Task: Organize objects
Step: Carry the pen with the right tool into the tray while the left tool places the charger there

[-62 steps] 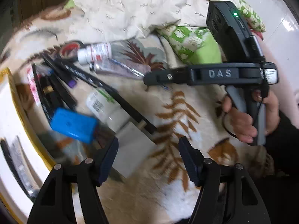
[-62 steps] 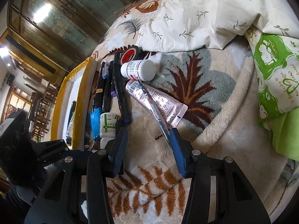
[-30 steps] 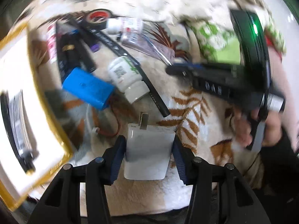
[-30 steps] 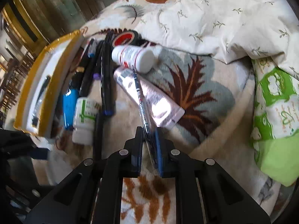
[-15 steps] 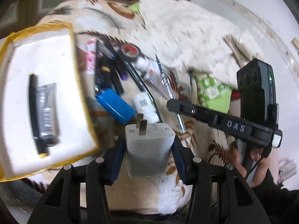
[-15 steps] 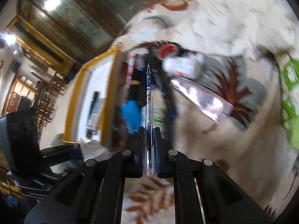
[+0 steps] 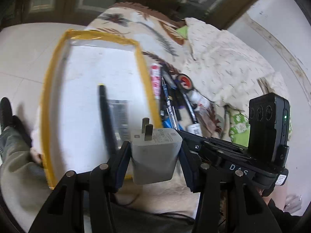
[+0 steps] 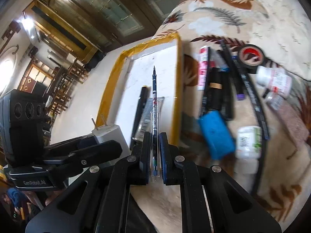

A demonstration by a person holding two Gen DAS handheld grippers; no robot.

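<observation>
White plug-in charger block (image 7: 155, 155) clamped in left gripper (image 7: 154, 153), clear slim pen (image 8: 155, 128) pinched lengthwise in right gripper (image 8: 155, 151), both poised over yellow-rimmed white tray (image 8: 114, 75) just ahead.

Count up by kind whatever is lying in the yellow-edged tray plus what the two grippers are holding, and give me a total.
Pens: 2, the black pen in the tray and the clear pen in the right gripper
Chargers: 1, the white charger in the left gripper
Packets: 1, the flat grey packet in the tray
Total: 4
</observation>
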